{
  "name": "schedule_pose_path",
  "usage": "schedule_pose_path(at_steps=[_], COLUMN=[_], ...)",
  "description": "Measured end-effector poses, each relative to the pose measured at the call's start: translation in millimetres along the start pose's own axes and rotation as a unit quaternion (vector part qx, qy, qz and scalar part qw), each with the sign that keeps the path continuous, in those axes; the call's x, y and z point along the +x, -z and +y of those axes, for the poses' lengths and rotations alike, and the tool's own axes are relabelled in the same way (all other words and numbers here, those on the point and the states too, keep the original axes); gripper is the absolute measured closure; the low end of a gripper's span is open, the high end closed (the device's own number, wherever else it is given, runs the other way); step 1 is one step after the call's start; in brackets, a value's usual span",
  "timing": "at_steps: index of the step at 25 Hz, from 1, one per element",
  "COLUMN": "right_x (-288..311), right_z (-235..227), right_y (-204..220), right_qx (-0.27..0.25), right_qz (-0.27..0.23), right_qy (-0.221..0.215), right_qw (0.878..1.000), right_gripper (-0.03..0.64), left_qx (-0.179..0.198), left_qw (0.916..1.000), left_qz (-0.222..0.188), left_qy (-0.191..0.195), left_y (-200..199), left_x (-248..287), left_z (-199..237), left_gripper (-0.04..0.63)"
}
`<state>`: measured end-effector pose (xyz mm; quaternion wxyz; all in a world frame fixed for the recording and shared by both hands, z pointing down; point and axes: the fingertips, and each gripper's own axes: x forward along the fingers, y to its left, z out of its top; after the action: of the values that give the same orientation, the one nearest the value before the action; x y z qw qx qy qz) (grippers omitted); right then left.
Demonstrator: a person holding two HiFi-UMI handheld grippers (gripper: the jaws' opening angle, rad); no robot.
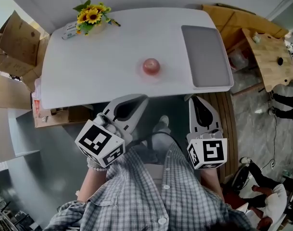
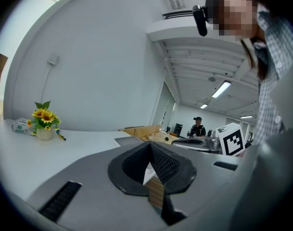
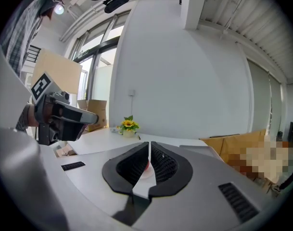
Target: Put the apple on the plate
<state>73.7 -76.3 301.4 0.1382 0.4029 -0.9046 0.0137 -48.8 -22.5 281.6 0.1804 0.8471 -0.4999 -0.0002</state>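
- The apple (image 1: 151, 66), round and reddish-pink, sits upright on the white desk (image 1: 103, 66), near the middle of its front edge.
- The plate (image 1: 205, 56), grey, rectangular and round-cornered, lies flat at the desk's right end.

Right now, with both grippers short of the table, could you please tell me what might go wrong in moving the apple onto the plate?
1. The left gripper and right gripper both have their jaws shut. Pushing in like this would probably nudge the round apple and set it rolling.
2. The grey plate lies at the table's right edge, so a careless release might let the apple roll off.
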Motion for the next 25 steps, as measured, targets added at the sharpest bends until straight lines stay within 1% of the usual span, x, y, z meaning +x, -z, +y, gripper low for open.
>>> schedule_pose_path(at_steps=[6,12,18,21,25], right_x=[43,80,107,118,130], right_z=[-36,-64,-73,-74,-70], right_y=[-11,-16,-11,-1,13], right_qx=[-0.01,-0.018,-0.021,-0.02,-0.003], right_qz=[0.001,0.003,0.011,0.026,0.049], right_qy=[-0.038,-0.083,-0.13,-0.145,-0.161], right_qw=[0.999,0.996,0.991,0.989,0.986], right_gripper=[0.587,0.587,0.587,0.587,0.587], left_qx=[-0.01,-0.024,-0.034,-0.04,-0.047], left_qw=[0.9988,0.9943,0.9881,0.986,0.9837], left_qz=[-0.005,-0.014,-0.018,-0.013,-0.007], left_qy=[-0.048,-0.103,-0.149,-0.161,-0.173], left_y=[-16,-27,-33,-31,-29], left_x=[33,59,75,79,81], left_z=[22,46,64,70,81], left_gripper=[0.585,0.586,0.586,0.586,0.586])
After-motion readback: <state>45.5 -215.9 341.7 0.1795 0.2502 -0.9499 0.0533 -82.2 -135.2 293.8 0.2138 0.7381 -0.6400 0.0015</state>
